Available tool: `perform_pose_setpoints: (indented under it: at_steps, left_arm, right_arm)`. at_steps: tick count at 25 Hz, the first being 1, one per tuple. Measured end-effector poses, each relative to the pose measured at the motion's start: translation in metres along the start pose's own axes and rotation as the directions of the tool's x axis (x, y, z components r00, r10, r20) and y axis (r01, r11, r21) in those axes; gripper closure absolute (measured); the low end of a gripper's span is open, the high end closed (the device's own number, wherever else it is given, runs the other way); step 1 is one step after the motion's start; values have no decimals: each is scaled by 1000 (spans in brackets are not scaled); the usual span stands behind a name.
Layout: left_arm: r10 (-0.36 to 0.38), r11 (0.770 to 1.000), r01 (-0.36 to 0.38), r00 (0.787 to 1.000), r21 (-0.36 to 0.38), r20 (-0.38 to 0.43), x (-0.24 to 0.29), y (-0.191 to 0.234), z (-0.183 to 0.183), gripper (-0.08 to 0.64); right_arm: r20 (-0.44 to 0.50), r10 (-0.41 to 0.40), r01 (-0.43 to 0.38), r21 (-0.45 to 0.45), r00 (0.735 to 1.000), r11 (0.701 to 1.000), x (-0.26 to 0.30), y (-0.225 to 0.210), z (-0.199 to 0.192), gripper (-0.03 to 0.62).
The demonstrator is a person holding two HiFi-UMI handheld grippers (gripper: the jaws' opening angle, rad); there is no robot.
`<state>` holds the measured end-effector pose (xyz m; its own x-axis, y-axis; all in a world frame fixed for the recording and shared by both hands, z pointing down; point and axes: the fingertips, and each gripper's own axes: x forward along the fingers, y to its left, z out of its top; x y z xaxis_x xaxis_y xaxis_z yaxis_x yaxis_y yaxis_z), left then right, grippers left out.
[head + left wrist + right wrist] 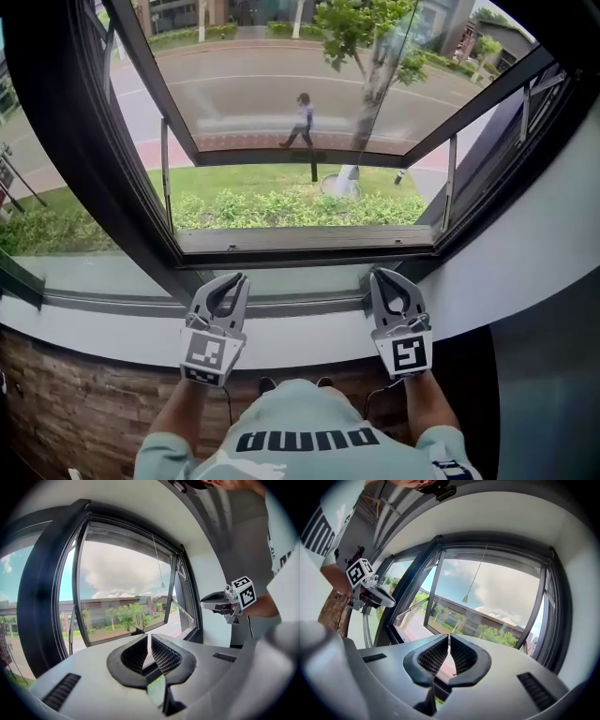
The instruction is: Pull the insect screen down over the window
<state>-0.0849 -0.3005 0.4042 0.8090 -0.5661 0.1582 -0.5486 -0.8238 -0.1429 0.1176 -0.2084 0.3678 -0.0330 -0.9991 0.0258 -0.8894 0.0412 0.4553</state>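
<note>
The grey two-jaw left gripper (232, 279) hangs over the left half of the white window sill (309, 342), jaws pressed together on nothing. The insect screen is not drawn over the opening and is judged rolled up behind the top rail (497, 555) of the dark window frame, where a thin pull cord with a small cone toggle (465, 599) hangs untouched. The matching right gripper (384, 276), likewise closed and empty, is over the sill's right half. The step in hand is judged the approach, and the next move calls for raising a gripper, parting its jaws and pinching the toggle.
</note>
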Motion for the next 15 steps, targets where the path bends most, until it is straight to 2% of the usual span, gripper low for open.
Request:
perform_pose_setpoints:
  at_steps: [4, 8, 10, 12, 15]
  left_arm:
    - [26, 991, -31, 999, 127, 41, 6, 17, 46, 534]
    - [63, 960, -76, 997, 271, 54, 14, 27, 111, 419]
    - [77, 929, -97, 995, 358, 70, 19, 35, 148, 379]
    - [95, 884, -129, 991, 449, 98, 21, 46, 186, 346]
    - [158, 803, -194, 981, 563, 112, 21, 65, 232, 312]
  right_arm:
    - [52, -34, 40, -101, 998, 994, 17, -46, 31, 586]
    - [90, -64, 86, -266, 994, 960, 30, -103, 81, 584]
    - [127, -84, 126, -373, 988, 919, 36, -132, 114, 554]
    - [168, -104, 172, -465, 980, 868, 38, -156, 149, 512]
    - [234, -147, 250, -511, 961, 822, 37, -190, 191, 497]
